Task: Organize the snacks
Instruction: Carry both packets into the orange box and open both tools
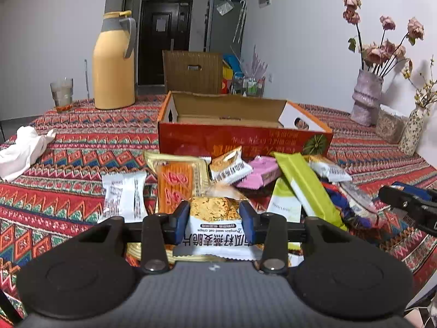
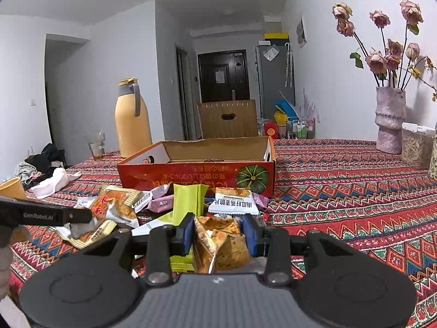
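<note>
My left gripper point(image 1: 215, 220) is shut on a white oat crisp packet point(image 1: 215, 227) with a golden top, held just above the snack pile. My right gripper point(image 2: 218, 232) is shut on an orange snack packet point(image 2: 221, 246), crumpled between the blue pads. An open red cardboard box point(image 1: 243, 139) stands behind the pile; it also shows in the right wrist view point(image 2: 196, 172). The pile holds a green packet point(image 1: 308, 188), a pink packet point(image 1: 259, 175), an orange cracker pack point(image 1: 174, 186) and a white packet point(image 1: 124, 195). The right gripper's black body shows at the left view's right edge point(image 1: 409, 205).
A yellow thermos point(image 1: 113, 63) and a glass point(image 1: 62, 94) stand at the back left on the patterned tablecloth point(image 1: 68, 142). A crumpled white tissue point(image 1: 21, 150) lies at left. A vase with dried roses point(image 1: 367, 95) and a smaller vase point(image 1: 413, 131) stand at right.
</note>
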The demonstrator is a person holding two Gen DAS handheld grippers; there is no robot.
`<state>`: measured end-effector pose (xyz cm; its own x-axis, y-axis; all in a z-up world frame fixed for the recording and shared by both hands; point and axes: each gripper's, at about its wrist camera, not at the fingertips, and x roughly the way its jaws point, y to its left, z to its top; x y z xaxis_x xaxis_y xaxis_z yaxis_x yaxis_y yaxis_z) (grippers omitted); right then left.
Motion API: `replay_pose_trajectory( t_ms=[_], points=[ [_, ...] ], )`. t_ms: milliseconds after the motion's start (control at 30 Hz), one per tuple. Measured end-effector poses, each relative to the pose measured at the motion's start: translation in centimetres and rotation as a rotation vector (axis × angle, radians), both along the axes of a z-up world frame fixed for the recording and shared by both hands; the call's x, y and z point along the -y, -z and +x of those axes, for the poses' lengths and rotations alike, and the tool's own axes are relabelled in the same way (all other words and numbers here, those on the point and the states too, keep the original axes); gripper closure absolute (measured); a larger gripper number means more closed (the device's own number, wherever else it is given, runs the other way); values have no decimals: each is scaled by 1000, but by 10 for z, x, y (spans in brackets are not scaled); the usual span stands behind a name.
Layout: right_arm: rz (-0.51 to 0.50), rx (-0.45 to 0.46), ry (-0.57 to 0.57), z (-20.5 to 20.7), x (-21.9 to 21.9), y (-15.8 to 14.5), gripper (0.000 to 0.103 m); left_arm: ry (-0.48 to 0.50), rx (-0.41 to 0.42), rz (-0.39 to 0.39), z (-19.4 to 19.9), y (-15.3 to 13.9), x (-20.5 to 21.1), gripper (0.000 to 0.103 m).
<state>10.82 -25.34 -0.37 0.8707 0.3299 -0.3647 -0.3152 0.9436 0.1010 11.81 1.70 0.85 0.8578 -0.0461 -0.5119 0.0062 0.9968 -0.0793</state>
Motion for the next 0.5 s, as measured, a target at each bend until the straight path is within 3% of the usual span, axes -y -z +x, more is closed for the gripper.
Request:
replay_pose_trajectory(
  t_ms=[500],
  points=[
    [-27, 53, -35, 34, -16, -21, 66, -9, 121, 9, 26, -39, 4, 62]
  ],
)
